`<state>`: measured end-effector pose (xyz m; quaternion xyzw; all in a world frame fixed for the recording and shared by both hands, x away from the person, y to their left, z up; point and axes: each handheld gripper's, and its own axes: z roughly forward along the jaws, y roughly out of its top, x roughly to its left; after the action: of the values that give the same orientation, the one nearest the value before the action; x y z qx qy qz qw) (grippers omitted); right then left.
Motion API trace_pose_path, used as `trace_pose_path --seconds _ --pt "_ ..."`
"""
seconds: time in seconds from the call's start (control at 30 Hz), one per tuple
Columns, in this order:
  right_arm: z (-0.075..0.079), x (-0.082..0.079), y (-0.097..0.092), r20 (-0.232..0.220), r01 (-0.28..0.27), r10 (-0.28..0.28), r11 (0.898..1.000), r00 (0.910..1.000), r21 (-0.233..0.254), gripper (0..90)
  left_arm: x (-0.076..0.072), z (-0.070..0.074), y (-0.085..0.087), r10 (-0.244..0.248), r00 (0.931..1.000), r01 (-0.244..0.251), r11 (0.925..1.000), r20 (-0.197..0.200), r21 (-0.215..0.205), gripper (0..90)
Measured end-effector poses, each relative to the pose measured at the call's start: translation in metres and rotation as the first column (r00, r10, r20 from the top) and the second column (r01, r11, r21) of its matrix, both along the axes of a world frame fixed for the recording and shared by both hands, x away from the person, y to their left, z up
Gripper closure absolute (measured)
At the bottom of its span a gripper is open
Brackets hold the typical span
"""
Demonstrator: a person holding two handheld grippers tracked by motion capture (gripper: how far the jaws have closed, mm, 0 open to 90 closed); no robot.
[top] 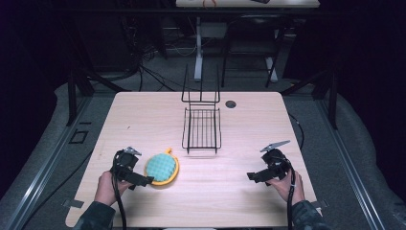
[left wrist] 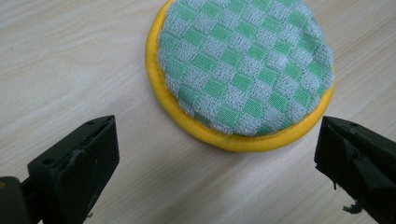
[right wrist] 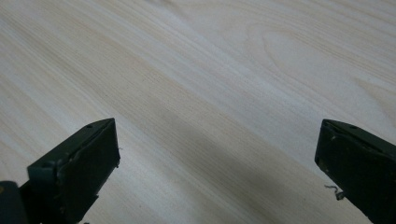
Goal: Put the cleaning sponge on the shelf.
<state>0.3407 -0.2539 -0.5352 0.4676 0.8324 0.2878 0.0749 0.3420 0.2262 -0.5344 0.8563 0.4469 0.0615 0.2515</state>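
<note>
Pad [left wrist: 245, 70], round, green-check cloth with yellow rim, lies flat on table [top: 230, 191] near-left, just ahead of left gripper [left wrist: 217, 154], jaws spread, empty. Looks light, soft; pinch at rim. Right gripper [right wrist: 217, 158] spread, over bare wood. Wire rack [top: 202, 125] beyond.

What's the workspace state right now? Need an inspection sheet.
Surface: light wood table, a dark round grommet near the far edge.
Job's things: round yellow-rimmed pad with green checked top, flat on the table; black wire rack at the centre, apart from the pad.
Clutter: nothing seen.
Grippers: left hand-held gripper open, jaws either side of the pad's near edge, not touching it; right hand-held gripper open over bare wood.
Cables: one trails from each gripper toward the person.
Surroundings: dark room, second table behind, floor cables.
</note>
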Motion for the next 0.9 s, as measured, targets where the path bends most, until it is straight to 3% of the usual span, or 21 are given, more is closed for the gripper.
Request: trace_pose_path --seconds 0.13,0.17,0.33,0.43,0.57,0.73,0.9 --pt "0.003 0.001 -0.001 0.016 0.018 -0.018 1.000 0.9997 0.012 0.0 -0.001 -0.001 -0.004 -0.016 0.9999 0.016 0.9995 -0.006 0.027 0.2" --pt "0.004 0.000 0.000 0.014 0.015 -0.015 1.000 0.9998 0.004 0.3 -0.001 -0.001 -0.004 -0.039 0.9992 0.039 0.9992 -0.010 -0.006 0.2" --pt "0.003 0.000 0.002 0.013 0.007 -0.007 1.000 0.9999 -0.005 3.1 0.000 0.001 -0.006 -0.047 0.9989 0.047 0.9989 0.000 -0.010 0.3" --pt "0.002 0.002 0.004 0.012 0.004 -0.004 1.000 0.9999 -0.014 3.5 0.001 0.002 -0.008 -0.040 0.9992 0.040 0.9992 0.004 -0.002 0.3" --pt "0.004 0.004 0.006 0.027 0.003 -0.002 0.999 0.9996 -0.039 4.4 0.005 0.008 -0.014 -0.007 0.9989 0.008 0.9998 0.047 -0.021 0.2" --pt "0.007 0.002 0.009 0.045 -0.008 0.010 0.998 0.9989 -0.057 4.7 0.007 0.011 -0.024 -0.013 0.9982 0.013 0.9999 0.059 -0.002 0.3" --pt "0.004 0.004 0.010 0.015 -0.010 0.011 0.998 0.9998 -0.060 5.1 0.012 0.013 -0.025 0.016 0.9975 -0.017 0.9995 0.069 0.026 0.3"
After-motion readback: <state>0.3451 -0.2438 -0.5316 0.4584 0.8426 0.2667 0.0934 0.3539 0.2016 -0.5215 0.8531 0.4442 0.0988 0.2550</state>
